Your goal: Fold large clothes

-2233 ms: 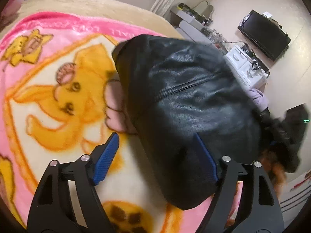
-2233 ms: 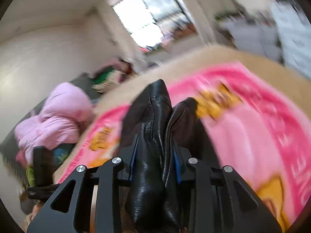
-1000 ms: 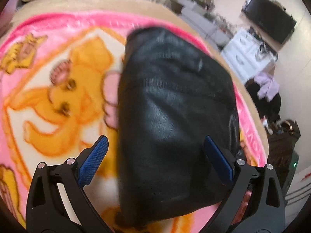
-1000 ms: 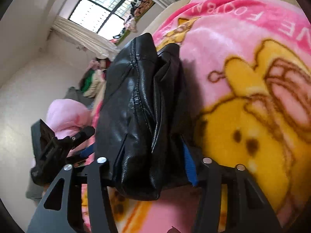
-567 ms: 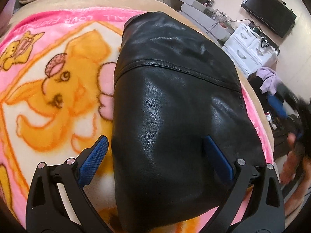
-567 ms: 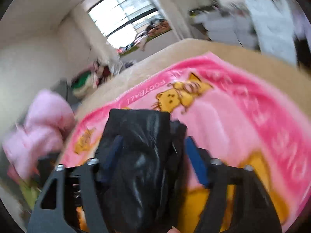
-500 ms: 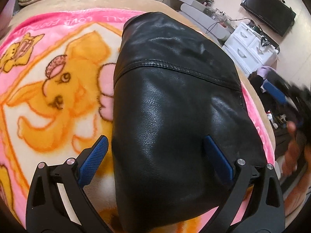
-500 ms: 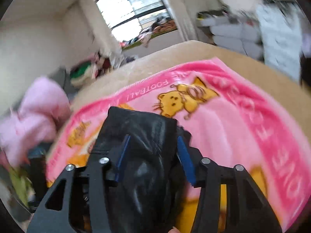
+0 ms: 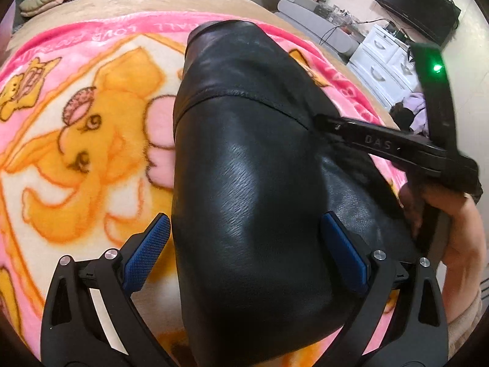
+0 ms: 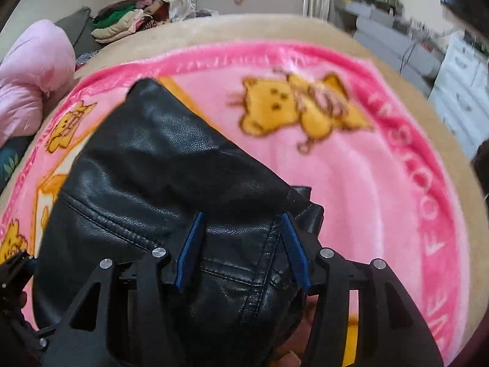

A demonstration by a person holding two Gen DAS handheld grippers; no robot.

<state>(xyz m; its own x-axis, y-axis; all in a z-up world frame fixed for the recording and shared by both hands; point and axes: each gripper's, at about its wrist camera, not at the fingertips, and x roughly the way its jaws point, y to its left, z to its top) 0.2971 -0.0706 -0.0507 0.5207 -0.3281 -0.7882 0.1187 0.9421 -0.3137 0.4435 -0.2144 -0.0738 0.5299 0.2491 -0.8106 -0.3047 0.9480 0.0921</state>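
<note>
A folded black leather jacket (image 9: 250, 183) lies on a pink cartoon blanket (image 9: 76, 140). My left gripper (image 9: 244, 257) is open, its blue pads wide apart on either side of the jacket's near end. The right gripper's arm (image 9: 391, 146) reaches across the jacket's right side in the left wrist view. In the right wrist view the jacket (image 10: 171, 189) fills the lower left. My right gripper (image 10: 241, 247) is open just above the jacket's seamed edge, which shows between its pads.
The blanket (image 10: 351, 168) covers a beige bed (image 10: 275, 27). A pink quilt (image 10: 33, 85) and a clothes pile (image 10: 119, 27) sit at the far left. White drawers (image 9: 385, 61) and a black TV (image 9: 418, 3) stand beyond the bed's right side.
My right gripper let go of the jacket, swung away and has come back over its right side. The jacket now lies flat. My left gripper stayed open around its near end.
</note>
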